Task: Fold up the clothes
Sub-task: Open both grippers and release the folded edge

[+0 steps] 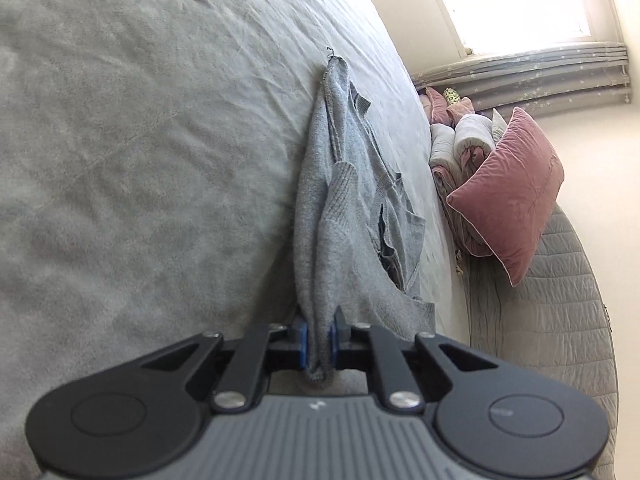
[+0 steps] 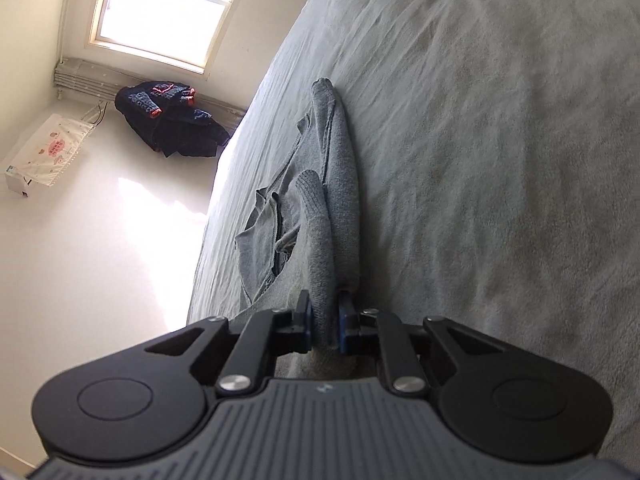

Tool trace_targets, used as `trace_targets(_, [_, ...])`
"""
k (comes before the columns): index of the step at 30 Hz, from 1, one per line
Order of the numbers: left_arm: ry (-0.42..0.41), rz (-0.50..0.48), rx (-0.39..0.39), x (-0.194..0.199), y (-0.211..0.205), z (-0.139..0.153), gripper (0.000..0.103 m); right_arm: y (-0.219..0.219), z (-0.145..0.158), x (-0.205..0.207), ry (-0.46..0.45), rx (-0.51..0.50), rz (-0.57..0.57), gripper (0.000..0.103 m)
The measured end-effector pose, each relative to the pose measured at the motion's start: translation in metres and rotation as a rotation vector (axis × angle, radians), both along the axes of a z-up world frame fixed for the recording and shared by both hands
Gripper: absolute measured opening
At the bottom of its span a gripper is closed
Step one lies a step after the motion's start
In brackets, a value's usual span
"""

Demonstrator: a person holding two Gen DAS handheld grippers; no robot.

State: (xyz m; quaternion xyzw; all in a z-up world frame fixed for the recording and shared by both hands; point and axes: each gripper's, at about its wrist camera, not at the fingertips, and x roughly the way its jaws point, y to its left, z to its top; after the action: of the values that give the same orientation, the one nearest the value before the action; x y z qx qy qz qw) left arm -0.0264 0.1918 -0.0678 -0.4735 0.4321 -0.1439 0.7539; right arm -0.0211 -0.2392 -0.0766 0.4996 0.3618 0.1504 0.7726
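A grey knitted sweater [image 1: 352, 208] lies bunched lengthwise on the grey bed cover [image 1: 140, 160]. My left gripper [image 1: 319, 340] is shut on one end of the sweater, with knit fabric pinched between its blue pads. My right gripper [image 2: 325, 326] is shut on the sweater [image 2: 328, 200] too, at another end, with fabric between its pads. In the right wrist view a ribbed cuff and a folded sleeve lie along the garment. A dark lining shows inside an opening in the left wrist view.
A pink velvet cushion [image 1: 512, 192] and rolled bedding [image 1: 468, 140] lie at the head of the bed by a quilted grey headboard [image 1: 560, 320]. A dark blue garment [image 2: 168, 124] lies under the window [image 2: 168, 8]. A white bag [image 2: 44, 156] lies beside it.
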Motion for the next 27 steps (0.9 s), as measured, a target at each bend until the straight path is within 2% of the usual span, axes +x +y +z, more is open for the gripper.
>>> trace_targets(3, [0.027, -0.031, -0.013, -0.012, 0.011, 0.004, 0.01, 0.0, 0.0, -0.006, 0.037, 0.015, 0.019, 0.015])
trace_targets(9, [0.051, -0.1, 0.014, -0.036, 0.022, 0.003, 0.01, -0.006, -0.005, -0.025, 0.089, 0.031, 0.071, 0.015])
trace_targets(12, [0.065, -0.143, 0.056, -0.037, 0.021, -0.008, 0.012, -0.006, -0.009, -0.029, 0.079, -0.031, 0.101, 0.015])
trace_targets(14, [0.07, -0.183, 0.073, -0.034, 0.02, -0.014, 0.014, -0.007, -0.014, -0.024, 0.075, -0.062, 0.126, 0.02])
trace_targets(16, [0.048, -0.241, 0.075, -0.028, 0.02, -0.01, 0.024, -0.009, -0.017, -0.016, 0.077, -0.075, 0.146, 0.022])
trace_targets(18, [0.022, -0.278, 0.067, -0.025, 0.022, -0.004, 0.051, -0.014, -0.013, -0.011, 0.072, -0.08, 0.142, 0.03])
trace_targets(20, [-0.025, -0.259, 0.113, -0.024, 0.024, 0.006, 0.061, -0.017, -0.003, -0.009, 0.029, -0.134, 0.119, 0.043])
trace_targets(23, [-0.105, -0.204, 0.205, -0.022, 0.024, 0.019, 0.063, -0.02, 0.012, -0.004, -0.045, -0.215, 0.089, 0.044])
trace_targets(27, [-0.188, -0.143, 0.275, -0.009, 0.017, 0.026, 0.061, -0.015, 0.026, 0.007, -0.166, -0.318, 0.096, 0.044])
